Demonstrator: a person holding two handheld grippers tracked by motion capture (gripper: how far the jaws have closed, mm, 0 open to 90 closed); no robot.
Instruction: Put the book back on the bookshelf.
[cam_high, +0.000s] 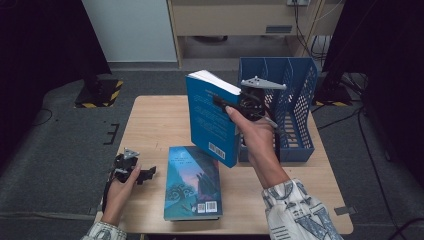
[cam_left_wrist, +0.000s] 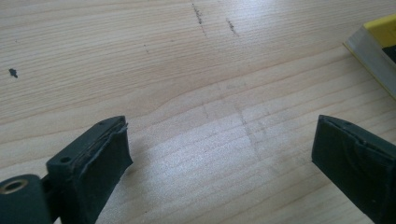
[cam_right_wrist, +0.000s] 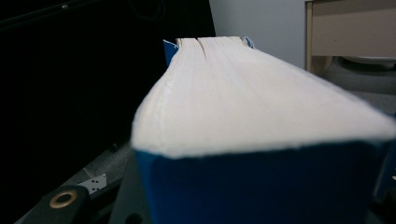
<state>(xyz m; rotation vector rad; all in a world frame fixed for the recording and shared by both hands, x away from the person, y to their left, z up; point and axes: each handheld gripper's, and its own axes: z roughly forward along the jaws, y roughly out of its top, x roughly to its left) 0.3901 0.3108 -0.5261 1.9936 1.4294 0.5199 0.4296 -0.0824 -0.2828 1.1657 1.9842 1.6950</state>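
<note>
In the high view the right gripper (cam_high: 239, 106) held a blue book (cam_high: 212, 119) upright and slightly tilted above the desk (cam_high: 150, 120), just left of the blue perforated file rack (cam_high: 290, 100) at the far right. Its fingers were clamped on the book's right edge. The right gripper view added what the high view could not: the cream page block (cam_right_wrist: 252, 93) seen edge-on, with the blue cover (cam_right_wrist: 261, 186) directly in front of the camera.

The left gripper (cam_high: 135, 172) rested low at the near left of the desk, well apart from the held book. The left gripper view showed its fingers (cam_left_wrist: 105, 158) spread wide over bare wood, with nothing between them. A second book (cam_high: 192, 182) with a teal cover lay flat near the front edge, between the two hands.
</note>
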